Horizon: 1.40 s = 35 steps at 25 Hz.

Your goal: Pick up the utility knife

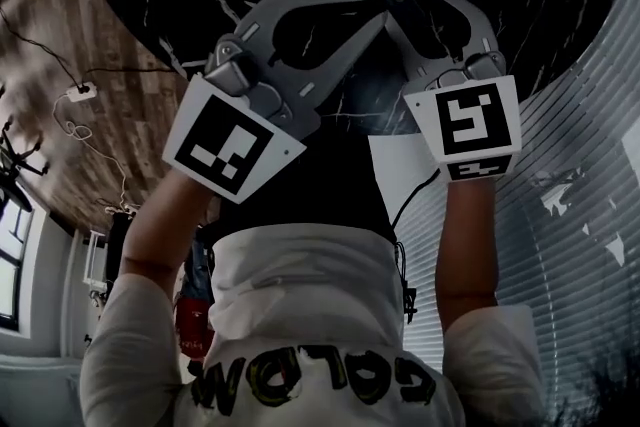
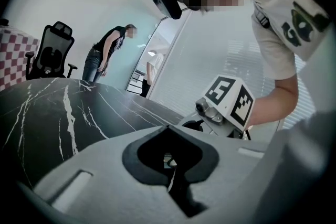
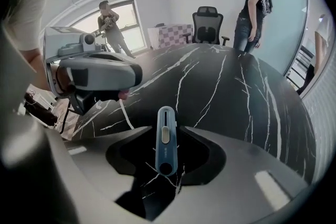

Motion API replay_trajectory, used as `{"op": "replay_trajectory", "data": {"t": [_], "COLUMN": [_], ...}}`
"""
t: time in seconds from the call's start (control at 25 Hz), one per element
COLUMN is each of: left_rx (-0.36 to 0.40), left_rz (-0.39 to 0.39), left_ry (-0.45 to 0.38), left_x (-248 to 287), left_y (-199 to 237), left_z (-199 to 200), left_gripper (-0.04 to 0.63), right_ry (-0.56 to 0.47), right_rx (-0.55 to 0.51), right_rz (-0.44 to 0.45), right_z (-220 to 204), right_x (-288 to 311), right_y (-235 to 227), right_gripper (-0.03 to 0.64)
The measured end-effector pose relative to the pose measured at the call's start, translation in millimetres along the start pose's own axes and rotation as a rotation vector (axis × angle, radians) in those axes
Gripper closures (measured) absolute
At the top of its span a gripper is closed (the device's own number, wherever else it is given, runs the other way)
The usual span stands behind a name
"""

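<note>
Right gripper view: slim blue utility knife (image 3: 165, 145), pale slider, is straddled by wide fingers (image 3: 236, 157) of the right gripper (image 3: 167, 129).

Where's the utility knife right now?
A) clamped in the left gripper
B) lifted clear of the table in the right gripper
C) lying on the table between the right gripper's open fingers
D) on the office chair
C: the right gripper view shows the blue utility knife lying on the black marble table between the fingers of the right gripper, with a gap on each side.
</note>
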<state>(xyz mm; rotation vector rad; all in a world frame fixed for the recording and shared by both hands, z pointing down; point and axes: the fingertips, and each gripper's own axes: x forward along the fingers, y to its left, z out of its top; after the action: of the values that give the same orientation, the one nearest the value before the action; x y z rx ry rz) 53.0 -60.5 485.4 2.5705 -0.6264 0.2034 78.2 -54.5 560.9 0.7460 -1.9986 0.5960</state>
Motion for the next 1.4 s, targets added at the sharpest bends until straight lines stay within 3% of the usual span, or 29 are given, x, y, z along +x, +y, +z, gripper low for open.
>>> {"op": "replay_trajectory", "data": {"t": [0.24,0.72,1.04,1.4], "left_rx": [-0.013,-0.019,-0.001,0.087], "left_rz": [0.013,0.034,0.092,0.112], "left_ry": [-0.011,-0.015,-0.069,-0.202], "left_x": [2,-8,-27,-60], "left_y": [5,5,-2,-59], "left_z": [-11,-7,31,137], "left_gripper": [0.592,0.592,0.592,0.592], "right_ry": [0.068,0.094,-0.013,-0.33], "right_rx": [-0.027,-0.09,-0.085,-0.037], "right_rz": [0.019,0.011,-0.057,-0.152], "right_z": [-16,-16,13,84], "right_x": [18,12,-31,-159], "right_y": [3,3,4,9], "right_gripper": [0.456,0.486,0.486,0.486]}}
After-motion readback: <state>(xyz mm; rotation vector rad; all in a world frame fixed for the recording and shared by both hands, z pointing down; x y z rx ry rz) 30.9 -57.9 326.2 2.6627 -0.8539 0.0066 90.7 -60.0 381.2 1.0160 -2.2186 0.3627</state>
